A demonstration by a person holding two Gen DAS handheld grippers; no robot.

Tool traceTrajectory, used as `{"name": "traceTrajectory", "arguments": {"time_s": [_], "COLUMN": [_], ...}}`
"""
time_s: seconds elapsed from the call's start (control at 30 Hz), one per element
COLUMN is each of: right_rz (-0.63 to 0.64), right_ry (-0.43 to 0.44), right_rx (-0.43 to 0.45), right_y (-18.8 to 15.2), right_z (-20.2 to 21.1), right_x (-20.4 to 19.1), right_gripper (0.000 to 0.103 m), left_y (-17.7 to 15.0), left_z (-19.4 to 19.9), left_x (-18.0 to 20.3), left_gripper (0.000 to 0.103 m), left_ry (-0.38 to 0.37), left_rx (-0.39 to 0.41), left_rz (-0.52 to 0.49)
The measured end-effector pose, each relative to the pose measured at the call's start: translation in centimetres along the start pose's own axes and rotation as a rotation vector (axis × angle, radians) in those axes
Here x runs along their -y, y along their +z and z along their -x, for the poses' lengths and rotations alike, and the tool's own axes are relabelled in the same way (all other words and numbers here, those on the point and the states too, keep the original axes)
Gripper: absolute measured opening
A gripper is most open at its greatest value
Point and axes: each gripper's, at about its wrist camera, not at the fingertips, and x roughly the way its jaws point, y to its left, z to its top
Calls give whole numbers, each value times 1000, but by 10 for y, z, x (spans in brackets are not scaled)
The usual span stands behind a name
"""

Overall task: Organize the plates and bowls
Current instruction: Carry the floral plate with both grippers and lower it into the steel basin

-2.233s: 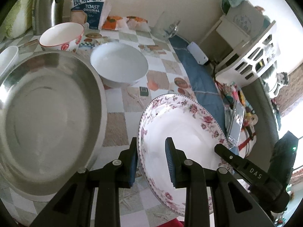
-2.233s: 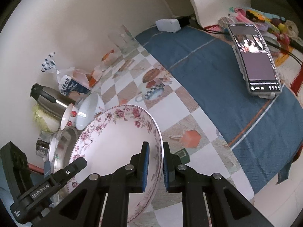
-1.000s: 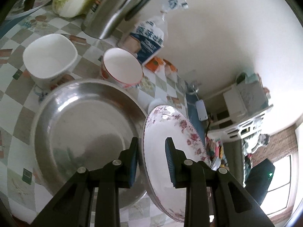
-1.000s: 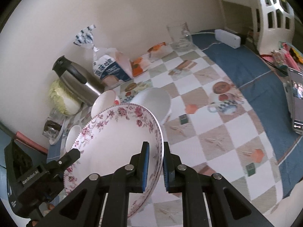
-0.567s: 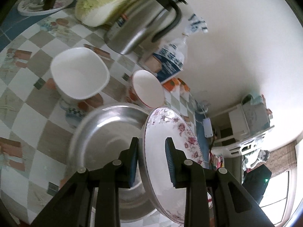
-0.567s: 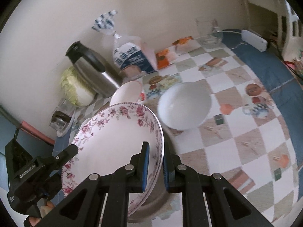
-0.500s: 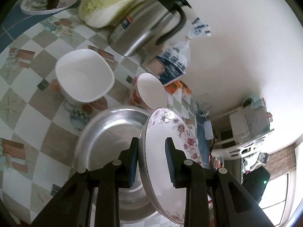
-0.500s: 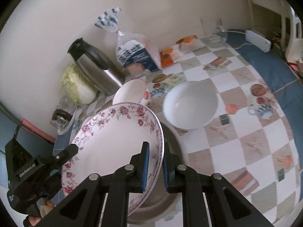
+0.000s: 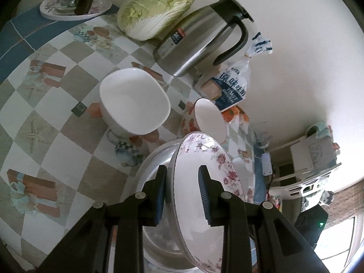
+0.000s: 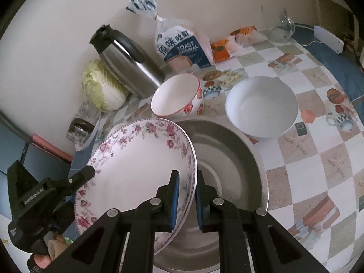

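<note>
Both grippers hold one floral-rimmed plate by opposite edges, tilted above a large steel basin. My right gripper is shut on the plate's right rim. My left gripper is shut on the plate's other rim, and its body shows at the lower left of the right wrist view. The basin lies just under and behind the plate. A red-flowered bowl, a plain white bowl and a squarish white bowl stand on the table beyond the basin.
A steel thermos jug, a cabbage and a bag of toast line the wall. A tray of glasses sits far left. A glass jug and power strip lie at the right, on the blue cloth.
The plate and both grippers have travelled from the table's blue-cloth end across to over the steel basin. Both grips are unchanged.
</note>
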Motion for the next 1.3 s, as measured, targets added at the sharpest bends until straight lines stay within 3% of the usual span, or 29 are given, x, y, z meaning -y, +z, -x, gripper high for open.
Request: {"name": "traceTrajectory", "arguments": {"time_s": [0.6, 1.3], "right_rz": [-30, -38], "right_ry": [-54, -97], "right_rx": [-79, -86], "right_y": [-6, -5], "right_z": [-21, -23], "right_x": [25, 30], "right_gripper": [14, 14], "left_y": [-15, -27], "left_z": [-39, -67], "left_x": [-5, -1], "left_gripper": [29, 29], "left_ry": [80, 162], "left_rx": [-104, -169], "left_rz": [-36, -109]}}
